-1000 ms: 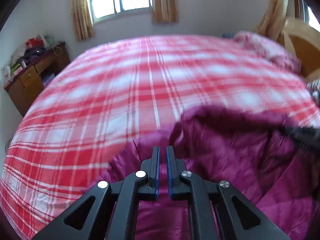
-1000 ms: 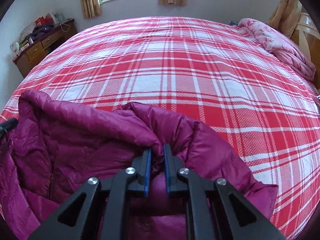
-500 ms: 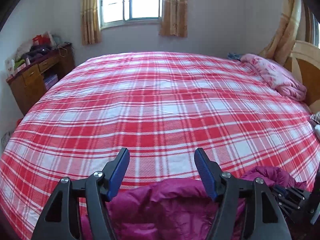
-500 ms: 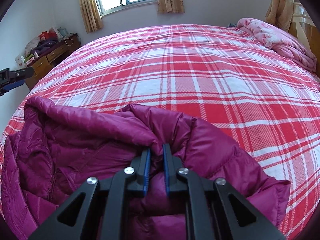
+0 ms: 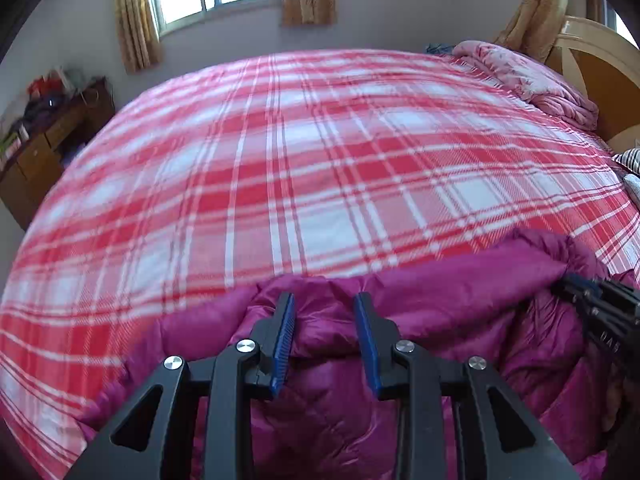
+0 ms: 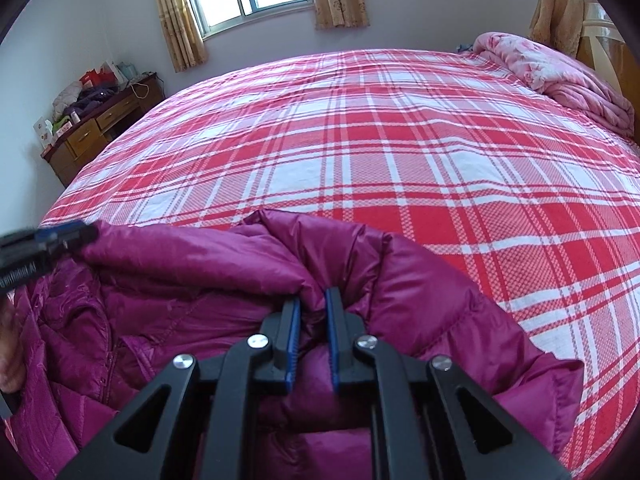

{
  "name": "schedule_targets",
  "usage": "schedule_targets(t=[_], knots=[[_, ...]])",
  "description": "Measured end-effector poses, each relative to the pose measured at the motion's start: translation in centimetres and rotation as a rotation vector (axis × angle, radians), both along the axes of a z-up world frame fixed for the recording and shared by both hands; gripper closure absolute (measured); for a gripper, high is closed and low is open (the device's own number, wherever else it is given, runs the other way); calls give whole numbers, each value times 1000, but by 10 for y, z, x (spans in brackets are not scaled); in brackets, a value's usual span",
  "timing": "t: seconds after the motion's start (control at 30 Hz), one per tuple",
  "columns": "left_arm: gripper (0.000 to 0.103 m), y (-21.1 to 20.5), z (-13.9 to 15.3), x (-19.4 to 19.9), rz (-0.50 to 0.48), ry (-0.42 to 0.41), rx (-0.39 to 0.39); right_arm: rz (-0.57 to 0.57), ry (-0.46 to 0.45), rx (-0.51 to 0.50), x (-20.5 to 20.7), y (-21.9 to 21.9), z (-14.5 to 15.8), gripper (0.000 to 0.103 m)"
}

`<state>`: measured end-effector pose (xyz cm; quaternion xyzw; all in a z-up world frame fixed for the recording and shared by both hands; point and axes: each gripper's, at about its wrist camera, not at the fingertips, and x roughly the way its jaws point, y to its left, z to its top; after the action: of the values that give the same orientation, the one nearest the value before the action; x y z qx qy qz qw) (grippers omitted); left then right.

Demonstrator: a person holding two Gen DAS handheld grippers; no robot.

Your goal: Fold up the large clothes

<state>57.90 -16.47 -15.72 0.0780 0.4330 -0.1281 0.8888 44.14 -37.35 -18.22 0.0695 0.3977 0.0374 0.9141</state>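
My left gripper (image 5: 324, 340) has just been closing, jaws astride a fold of the puffy magenta quilted jacket (image 5: 440, 312) at the plaid bed's (image 5: 320, 168) near edge, not yet pinching; my right gripper (image 6: 311, 340) stays clamped on its collar.

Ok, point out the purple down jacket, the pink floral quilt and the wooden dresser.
purple down jacket (image 6: 192, 292), right wrist view, quilted body left of the jaws.
pink floral quilt (image 6: 560, 76), right wrist view, its rumpled middle.
wooden dresser (image 6: 86, 138), right wrist view, a drawer front.
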Motion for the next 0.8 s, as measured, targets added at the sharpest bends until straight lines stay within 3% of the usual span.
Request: schedule_targets(t=[0.13, 0.23, 0.37, 0.4, 0.47, 0.57, 0.73, 0.8], knots=[[71, -2, -12, -7, 3, -1, 13, 5, -2, -8, -1, 2, 2, 88], [71, 0, -15, -8, 8, -12, 5, 4, -2, 13, -9, -2, 10, 78], [71, 5, -17, -9, 10, -18, -23, -83, -85, 36, -39, -5, 40, 42], [71, 5, -18, -9, 9, -21, -24, -106, -126, 28, -46, -2, 51, 38], [71, 4, -19, -10, 8, -28, -19, -108, -153, 27, -45, 8, 63, 38], [71, 4, -20, -10, 8, -37, -18, -42, -122, -27, -18, 39, 63, 38], [71, 3, -24, -10, 9, -50, -16, -3, 1, -68, 18, 57, 20, 38], [71, 2, -25, -11, 10, -52, -13, -4, 11, -81, 16, 56, 9, 39]])
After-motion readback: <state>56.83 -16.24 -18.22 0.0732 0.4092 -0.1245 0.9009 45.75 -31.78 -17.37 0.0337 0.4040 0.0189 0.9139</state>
